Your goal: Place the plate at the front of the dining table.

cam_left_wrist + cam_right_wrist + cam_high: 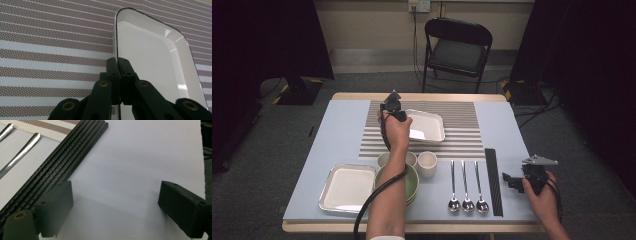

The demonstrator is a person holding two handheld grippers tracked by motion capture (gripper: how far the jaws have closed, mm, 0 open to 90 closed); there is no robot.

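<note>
Bright table, dark surroundings, tray [155, 65] glare

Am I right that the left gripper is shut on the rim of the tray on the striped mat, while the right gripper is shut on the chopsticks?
Not quite. The left gripper is indeed shut on the rim of the tray on the striped mat, but the right gripper is open: the right gripper view shows its jaws wide apart over the table beside the chopsticks, holding nothing.

Placemat [462, 131] striped brown and off-white, brown bands finely dotted; tray on it [427, 126] glossy white with a dark rim; second tray [348, 187] near the table's edge white with a silvery rim. Bowl [412, 182] pale green; two cups [427, 162] cream; three spoons [466, 187] silver; chopsticks [493, 180] black, checker-textured; both grippers [119, 65] black with brass-coloured pivots; tabletop [334, 135] pale blue-grey.
</note>
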